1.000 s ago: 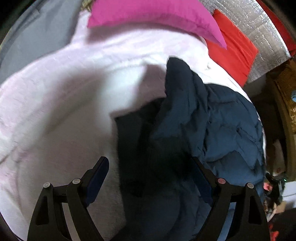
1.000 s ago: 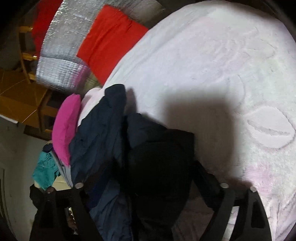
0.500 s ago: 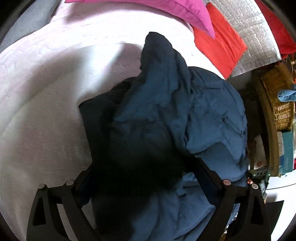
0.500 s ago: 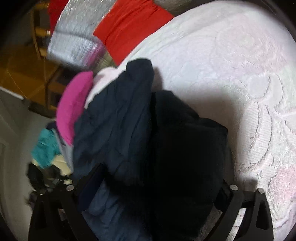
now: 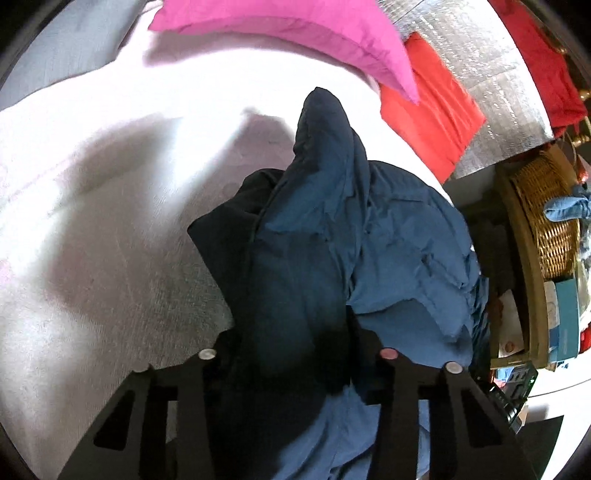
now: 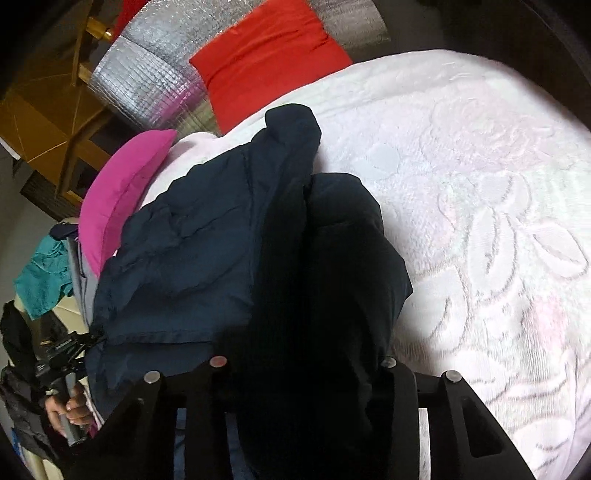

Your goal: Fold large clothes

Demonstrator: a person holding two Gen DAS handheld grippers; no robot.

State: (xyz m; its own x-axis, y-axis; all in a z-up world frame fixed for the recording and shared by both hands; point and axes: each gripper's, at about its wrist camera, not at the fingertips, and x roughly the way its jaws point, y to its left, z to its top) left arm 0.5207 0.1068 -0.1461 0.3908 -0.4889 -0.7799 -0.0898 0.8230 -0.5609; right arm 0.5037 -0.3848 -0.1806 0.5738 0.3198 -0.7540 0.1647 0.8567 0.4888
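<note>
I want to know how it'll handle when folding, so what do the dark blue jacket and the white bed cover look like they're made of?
The jacket looks like thin synthetic shell, perhaps nylon, lightly padded: smooth faint sheen, puffy crinkles, stitched seams. The bed cover looks like soft matte textile, maybe cotton or plush, with raised leaf patterning.

Navy quilted jacket (image 5: 388, 236) on white floral-embossed bedspread (image 6: 480, 192); magenta pillow (image 5: 295, 33), red cushion (image 6: 266, 62).

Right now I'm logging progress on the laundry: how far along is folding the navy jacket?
Early. Done: the navy jacket lies on the white bedspread. In hand: the left tongs and right tongs each pinch a bunch of its fabric. Left: it's still crumpled with no neat fold visible, so all the folding remains.
</note>
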